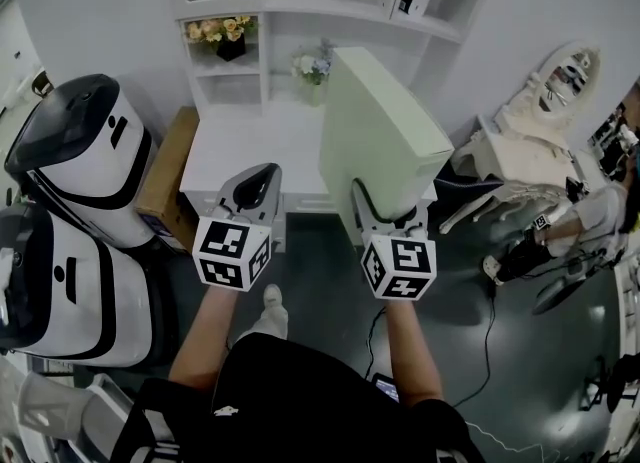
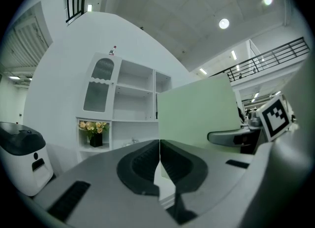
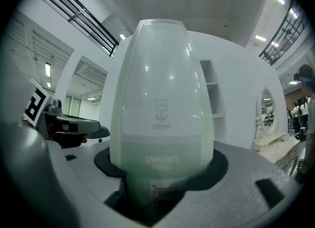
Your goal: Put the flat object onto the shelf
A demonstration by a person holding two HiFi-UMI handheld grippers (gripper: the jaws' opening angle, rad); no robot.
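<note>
Flat object: a pale green plastic file case (image 1: 385, 141), broad and thin. In the head view it stands upright, right of centre and leaning a little to the right. In the right gripper view its narrow frosted spine (image 3: 162, 104) fills the middle, with a printed size mark on it.
Where it is: held in the air in front of the shelf unit (image 1: 330, 1); its top edge reaches up before the lower shelves.
Right gripper (image 1: 385, 213): jaws clamped on the case's lower end, which sits deep between them (image 3: 160, 192).
Left gripper (image 1: 255, 191): jaws pressed together with nothing between them (image 2: 159, 158), at centre left, apart from the case.
Edges: the case's left edge runs beside a small bouquet (image 1: 313, 68); its right corner overhangs the right end of the white tabletop (image 1: 250, 146).
Open room: bare tabletop lies left of the case; the shelf unit's compartments are open-fronted.
Shelf contents: a pot of yellow flowers (image 1: 222, 33) at upper left, a small black and white box (image 1: 413, 1) at upper right.
Left side: a cardboard box (image 1: 168, 179) and two white machines (image 1: 85, 156).
Right side: an ornate white mirror (image 1: 565, 76) and a person (image 1: 590, 216) at the frame edge.
</note>
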